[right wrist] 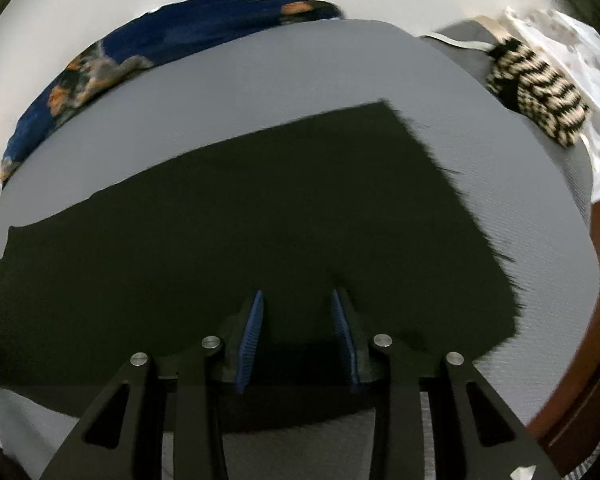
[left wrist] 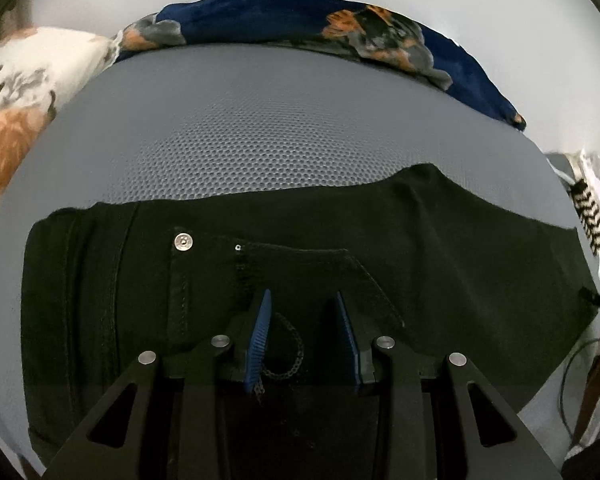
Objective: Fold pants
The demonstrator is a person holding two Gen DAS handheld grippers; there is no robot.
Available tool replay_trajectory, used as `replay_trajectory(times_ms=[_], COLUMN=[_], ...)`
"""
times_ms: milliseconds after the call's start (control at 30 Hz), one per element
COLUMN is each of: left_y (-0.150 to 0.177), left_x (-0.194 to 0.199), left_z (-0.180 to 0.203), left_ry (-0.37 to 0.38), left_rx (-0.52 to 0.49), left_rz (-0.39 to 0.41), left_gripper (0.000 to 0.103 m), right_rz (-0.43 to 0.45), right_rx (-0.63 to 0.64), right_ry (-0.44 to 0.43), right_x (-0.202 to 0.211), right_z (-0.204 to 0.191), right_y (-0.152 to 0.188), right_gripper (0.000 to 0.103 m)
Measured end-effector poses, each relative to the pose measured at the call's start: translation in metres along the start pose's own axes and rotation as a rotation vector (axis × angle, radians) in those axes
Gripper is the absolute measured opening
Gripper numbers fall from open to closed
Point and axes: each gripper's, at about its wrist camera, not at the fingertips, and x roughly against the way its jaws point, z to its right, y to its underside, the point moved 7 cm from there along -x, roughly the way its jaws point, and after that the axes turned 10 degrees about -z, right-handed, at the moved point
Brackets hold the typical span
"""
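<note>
Grey mesh mat (left wrist: 260,140) carries the black pants (left wrist: 420,240), laid flat, waist button (left wrist: 183,241) at left. My left gripper (left wrist: 304,300) and right gripper (right wrist: 296,300) hang over the cloth, jaws narrowly parted; whether fabric is pinched, I cannot tell.

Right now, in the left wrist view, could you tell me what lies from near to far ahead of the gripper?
Left gripper → black denim pants with a silver button → grey honeycomb-textured mat → navy floral fabric with orange blooms.
</note>
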Motion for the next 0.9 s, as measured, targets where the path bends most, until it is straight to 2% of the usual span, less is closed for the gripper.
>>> replay_trajectory(times_ms=[67, 167, 300, 433, 533, 667, 833, 900], left_y=[0.001, 0.002, 0.005, 0.006, 0.005, 0.001, 0.000, 0.001], left_x=[0.000, 0.004, 0.012, 0.017, 0.020, 0.019, 0.015, 0.012], left_z=[0.002, 0.004, 0.010, 0.026, 0.044, 0.069, 0.092, 0.097], left_ry=[-0.019, -0.026, 0.002, 0.004, 0.031, 0.053, 0.055, 0.050], left_rx=[-0.007, 0.007, 0.027, 0.005, -0.004, -0.035, -0.064, -0.071], left_rz=[-0.002, -0.004, -0.010, -0.013, -0.019, -0.039, -0.067, -0.079], left_gripper=[0.034, 0.035, 0.036, 0.037, 0.042, 0.045, 0.046, 0.046], right_rz=[-0.004, 0.008, 0.000, -0.055, -0.082, -0.120, -0.139, -0.132], right_rx=[-0.031, -0.107, -0.217, -0.335, -0.376, -0.358, -0.329, -0.323], right_ry=[0.035, -0.050, -0.160, -0.297, -0.409, -0.489, -0.628, -0.655], right_x=[0.005, 0.017, 0.026, 0.018, 0.012, 0.002, -0.005, -0.007], right_z=[0.020, 0.048, 0.095, 0.133, 0.145, 0.146, 0.140, 0.137], right_y=[0.001, -0.001, -0.006, -0.007, -0.005, -0.005, -0.010, -0.014], right_gripper=[0.036, 0.035, 0.036, 0.038, 0.038, 0.038, 0.038, 0.038])
